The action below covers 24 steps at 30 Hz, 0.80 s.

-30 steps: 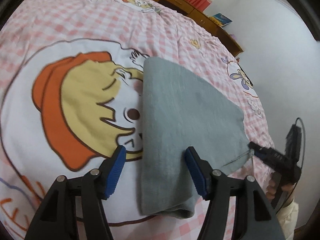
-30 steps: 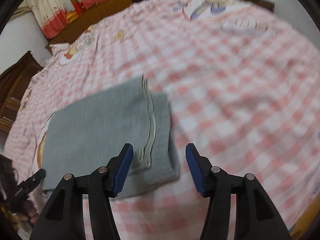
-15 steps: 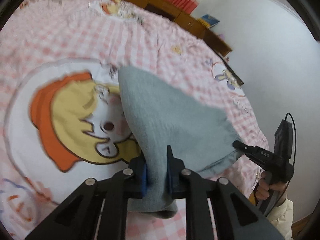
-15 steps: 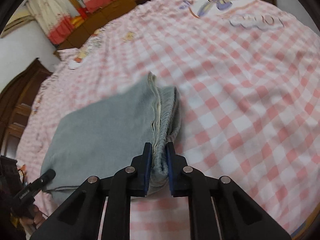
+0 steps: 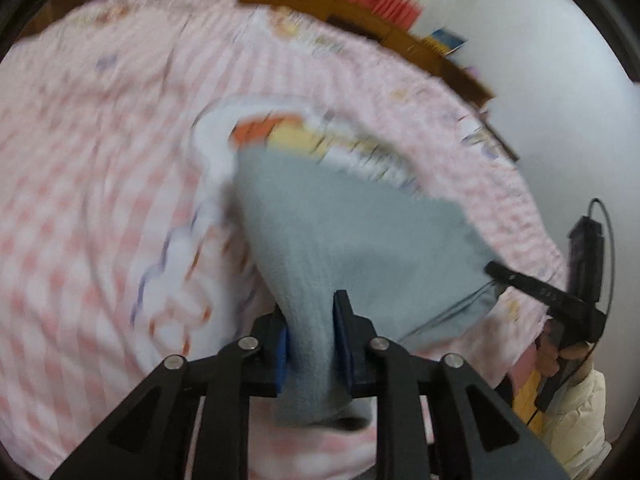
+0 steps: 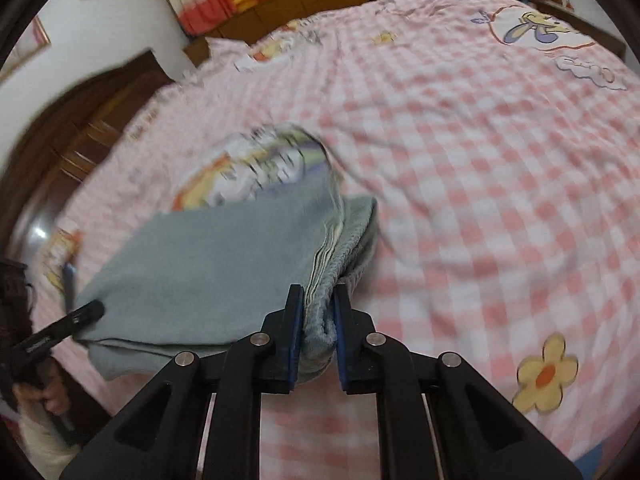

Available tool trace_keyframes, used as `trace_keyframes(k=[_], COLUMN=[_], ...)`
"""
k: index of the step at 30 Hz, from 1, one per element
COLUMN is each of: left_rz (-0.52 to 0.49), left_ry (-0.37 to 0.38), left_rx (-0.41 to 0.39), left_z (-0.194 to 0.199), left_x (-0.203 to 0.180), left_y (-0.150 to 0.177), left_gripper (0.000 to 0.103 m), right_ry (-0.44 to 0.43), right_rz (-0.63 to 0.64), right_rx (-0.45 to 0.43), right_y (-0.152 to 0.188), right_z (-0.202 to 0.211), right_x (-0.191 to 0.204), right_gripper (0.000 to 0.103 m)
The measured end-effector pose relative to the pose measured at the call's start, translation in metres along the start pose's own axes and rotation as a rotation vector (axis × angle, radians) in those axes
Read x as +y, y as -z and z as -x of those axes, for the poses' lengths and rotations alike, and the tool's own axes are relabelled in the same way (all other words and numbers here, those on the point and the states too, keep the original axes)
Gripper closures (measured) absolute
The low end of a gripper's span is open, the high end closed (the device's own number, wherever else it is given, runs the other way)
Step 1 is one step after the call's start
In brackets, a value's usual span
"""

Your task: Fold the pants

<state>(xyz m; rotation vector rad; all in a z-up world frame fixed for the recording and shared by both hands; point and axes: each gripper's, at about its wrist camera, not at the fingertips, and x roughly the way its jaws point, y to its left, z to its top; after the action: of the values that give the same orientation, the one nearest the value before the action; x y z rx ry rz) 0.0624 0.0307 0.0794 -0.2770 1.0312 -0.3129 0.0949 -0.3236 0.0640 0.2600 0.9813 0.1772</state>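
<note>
The pants (image 5: pixel 352 240), grey and folded, hang lifted over the pink checked bed (image 5: pixel 80 200) in the left wrist view, one end clamped in the left claw (image 5: pixel 310 348), whose jaws are easing apart. In the right wrist view, the right claw (image 6: pixel 316 340) is clamped on the pants' layered edge.

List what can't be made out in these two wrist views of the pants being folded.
- Left wrist view: bedsheet pattern smeared by motion blur.
- Left wrist view: near end of the grey pants hidden behind the left tongs.
- Right wrist view: pants' underside hidden by their own folded layers, clamped in the right tongs.
- Person: only hands, at the edges.
</note>
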Motion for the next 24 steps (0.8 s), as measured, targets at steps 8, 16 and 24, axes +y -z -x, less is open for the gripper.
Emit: trace_keyframes(k=[8,16,24], left_rz=[0.007,-0.102,-0.101], left_ry=[-0.107,-0.11,-0.067], left_rx=[0.039,-0.058,-0.056], left_z=[-0.002,0.011,-0.046], left_x=[0.022,-0.012,-0.025], left_y=[0.026,-0.012,-0.063], left_gripper=[0.047,0.047,0.047], right_ry=[0.091,0.125,0.058], right_rz=[-0.057,0.006,0.085], right_rx=[0.037,-0.111,-0.109], right_y=[0.022,-0.004,-0.039], right_z=[-0.01,0.032,-0.016], right_x=[-0.029,-0.012,0.023], right_gripper=[0.059,0.059,0.06])
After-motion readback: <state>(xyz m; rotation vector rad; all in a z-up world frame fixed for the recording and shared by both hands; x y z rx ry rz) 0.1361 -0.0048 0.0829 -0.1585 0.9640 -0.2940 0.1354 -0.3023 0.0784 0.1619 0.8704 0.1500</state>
